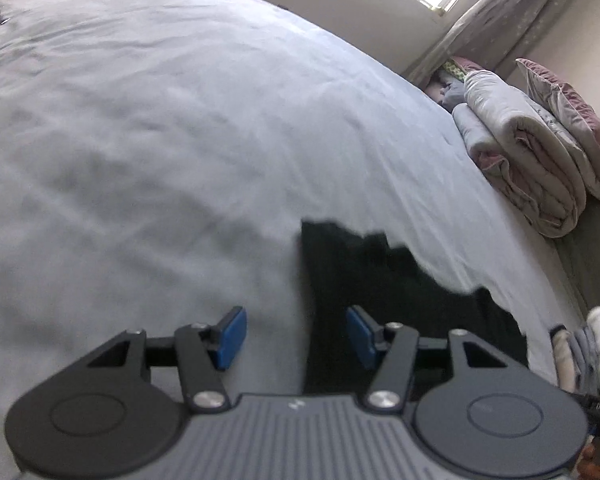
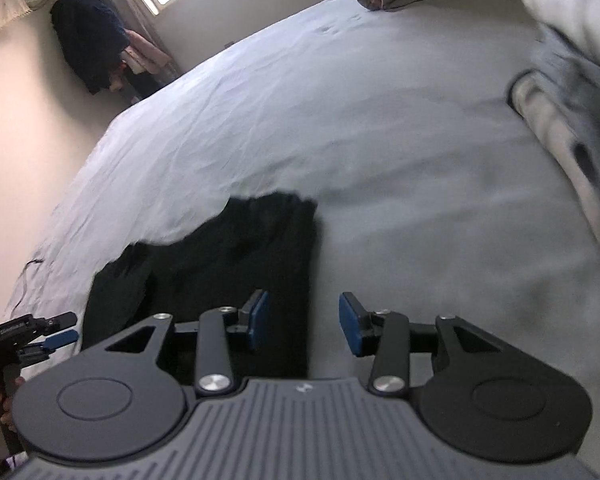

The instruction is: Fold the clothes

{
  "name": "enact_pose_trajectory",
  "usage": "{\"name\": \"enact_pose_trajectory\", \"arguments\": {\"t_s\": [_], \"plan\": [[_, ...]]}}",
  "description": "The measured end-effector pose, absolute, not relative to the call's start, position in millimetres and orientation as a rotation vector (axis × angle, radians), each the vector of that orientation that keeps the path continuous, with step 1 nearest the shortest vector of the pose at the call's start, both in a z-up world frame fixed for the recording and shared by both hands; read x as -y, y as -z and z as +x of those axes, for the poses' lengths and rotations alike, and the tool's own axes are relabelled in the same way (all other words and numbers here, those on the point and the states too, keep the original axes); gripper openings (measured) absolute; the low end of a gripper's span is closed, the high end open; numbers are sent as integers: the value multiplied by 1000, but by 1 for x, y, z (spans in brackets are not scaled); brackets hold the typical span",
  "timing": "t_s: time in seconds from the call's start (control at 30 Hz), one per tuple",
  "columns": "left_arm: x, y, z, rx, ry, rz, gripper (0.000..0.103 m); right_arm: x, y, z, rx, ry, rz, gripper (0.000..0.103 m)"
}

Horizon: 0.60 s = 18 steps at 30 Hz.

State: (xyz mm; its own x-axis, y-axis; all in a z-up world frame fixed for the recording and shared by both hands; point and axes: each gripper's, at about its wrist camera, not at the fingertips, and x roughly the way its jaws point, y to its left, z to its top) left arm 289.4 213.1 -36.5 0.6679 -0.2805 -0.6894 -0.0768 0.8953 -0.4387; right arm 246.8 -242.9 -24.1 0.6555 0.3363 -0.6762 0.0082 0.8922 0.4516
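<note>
Left gripper (image 1: 296,336): jaws spread wide, nothing between the blue pads; it hovers over the left edge of the garment, one pad above the sheet, the other above the dark cloth.
Right gripper (image 2: 302,322): jaws likewise spread, holding nothing; it hovers over the right edge of the garment, with that straight edge running up between the pads.
Garment (image 2: 228,264): a black piece lying flat on the sheet (image 1: 160,140), in front of both grippers. In the right view it extends from 12 o'clock round to 9 o'clock of the gripper; in the left view, from 12 to 3 o'clock.
Garment shape: one long straight edge, the far edge stepped and uneven. Layers cannot be counted; the cloth is too dark and blurred.
Pile (image 2: 572,92): pale folded items at 2 o'clock in the right view, apart from the garment.
Bedding (image 1: 532,160): rolled quilt at 2 o'clock in the left view, beside the bed.
Progress, judged: the garment looks laid out and possibly part-folded, not yet compact.
Remaining, judged: grasp an edge, fold over, square the ragged end, move to pile.
</note>
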Motion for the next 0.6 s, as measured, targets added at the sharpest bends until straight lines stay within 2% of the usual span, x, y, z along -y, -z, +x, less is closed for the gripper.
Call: {"name": "enact_pose_trajectory", "arguments": {"t_s": [0.23,0.4,0.43,0.47,0.53,0.6], "plan": [[-203,39,338,-818,174,-414,55,233,33,305,-842,-197,427,44],[-193,41,356,-826,213,-363,49,213,36,326,-855,-233,378,33],[-191,42,357,-825,212,-357,44,207,36,327,-855,-237,355,25],[-189,42,357,-826,212,-353,28,202,36,327,-855,-236,330,13],[-186,43,358,-837,217,-356,6,196,36,326,-850,-231,290,7],[-185,39,350,-801,210,-366,6,196,31,318,-814,-229,285,7]]}}
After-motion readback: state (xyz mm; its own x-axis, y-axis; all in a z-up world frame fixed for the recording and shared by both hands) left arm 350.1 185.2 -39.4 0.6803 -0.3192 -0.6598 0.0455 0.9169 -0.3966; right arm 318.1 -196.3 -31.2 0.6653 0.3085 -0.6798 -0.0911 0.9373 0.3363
